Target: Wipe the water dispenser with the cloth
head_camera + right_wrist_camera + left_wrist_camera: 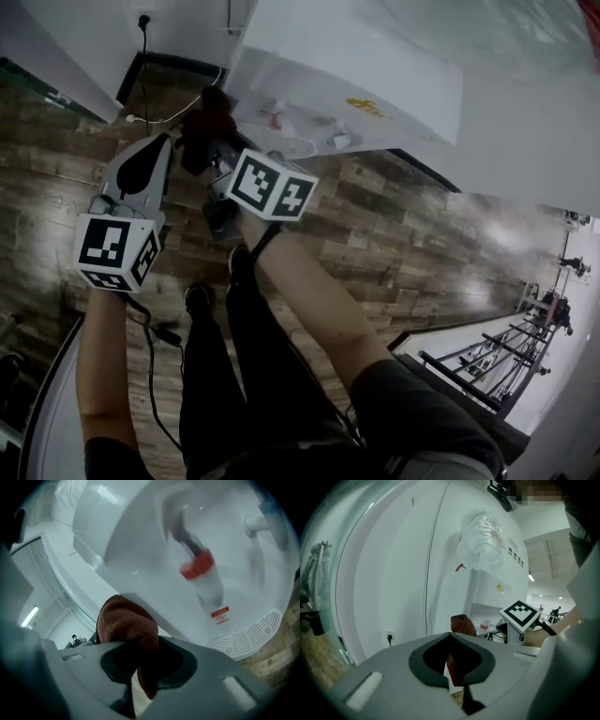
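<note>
The tall white water dispenser (375,66), glossy smooth plastic with rounded edges, stands directly ahead of both tongs, its recessed tap bay nearest the right pair. Below the tongs lies the wood-plank floor (394,225), matt and grainy. The right tongs (137,641) are clamped on the dark red, fuzzy cloth (126,620). One wad bulges above the tips and a tail hangs through the opening behind them. The left tongs (450,634) sit just to the left with their tips together and nothing pinched that I can make out. The cloth shows just beyond them, and I cannot tell whether it touches them. A crumpled clear plastic bag (480,541) clings to the dispenser's side above the left tongs. Ahead of the right tongs is a slotted white drip grille (248,632), and above it a tap with a red lever (198,566), blurred. The cloth does not look pressed to the casing yet, so wiping seems about to begin. The grip takes only a fold, so dragging it across slick plastic could pull the cloth free. If too little wad leads the tips, the hard grey jaws could scuff the casing. A sweep through the bay could also catch the red lever and release water.
</note>
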A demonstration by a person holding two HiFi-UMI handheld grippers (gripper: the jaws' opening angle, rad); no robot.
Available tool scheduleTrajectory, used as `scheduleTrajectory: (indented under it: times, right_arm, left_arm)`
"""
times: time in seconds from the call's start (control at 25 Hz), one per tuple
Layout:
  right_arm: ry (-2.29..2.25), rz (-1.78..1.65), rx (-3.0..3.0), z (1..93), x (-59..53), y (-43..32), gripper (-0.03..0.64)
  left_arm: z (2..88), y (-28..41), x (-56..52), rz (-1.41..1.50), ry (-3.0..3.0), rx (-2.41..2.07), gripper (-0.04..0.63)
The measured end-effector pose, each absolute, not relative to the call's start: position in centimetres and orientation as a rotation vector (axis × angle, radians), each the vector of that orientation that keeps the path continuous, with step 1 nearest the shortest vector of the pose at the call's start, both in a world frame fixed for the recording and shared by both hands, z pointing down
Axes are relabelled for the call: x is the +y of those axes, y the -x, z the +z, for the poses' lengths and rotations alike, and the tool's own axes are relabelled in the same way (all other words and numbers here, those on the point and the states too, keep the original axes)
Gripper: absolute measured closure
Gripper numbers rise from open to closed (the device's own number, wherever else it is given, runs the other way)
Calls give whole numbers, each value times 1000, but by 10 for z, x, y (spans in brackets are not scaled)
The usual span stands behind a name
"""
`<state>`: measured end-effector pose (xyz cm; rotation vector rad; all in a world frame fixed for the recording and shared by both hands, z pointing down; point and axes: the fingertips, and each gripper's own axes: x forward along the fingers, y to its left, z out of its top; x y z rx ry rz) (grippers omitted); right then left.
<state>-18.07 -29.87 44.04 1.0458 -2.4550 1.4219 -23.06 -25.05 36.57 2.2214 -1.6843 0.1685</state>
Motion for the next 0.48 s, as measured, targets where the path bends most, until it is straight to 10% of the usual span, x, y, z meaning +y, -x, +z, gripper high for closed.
scheduleTrajectory:
  times: [0.48]
  right_arm:
    - [-1095, 1267, -2637, 293, -310, 164, 552]
  left_arm:
    - [261, 215, -255, 33, -2294, -1689, 577]
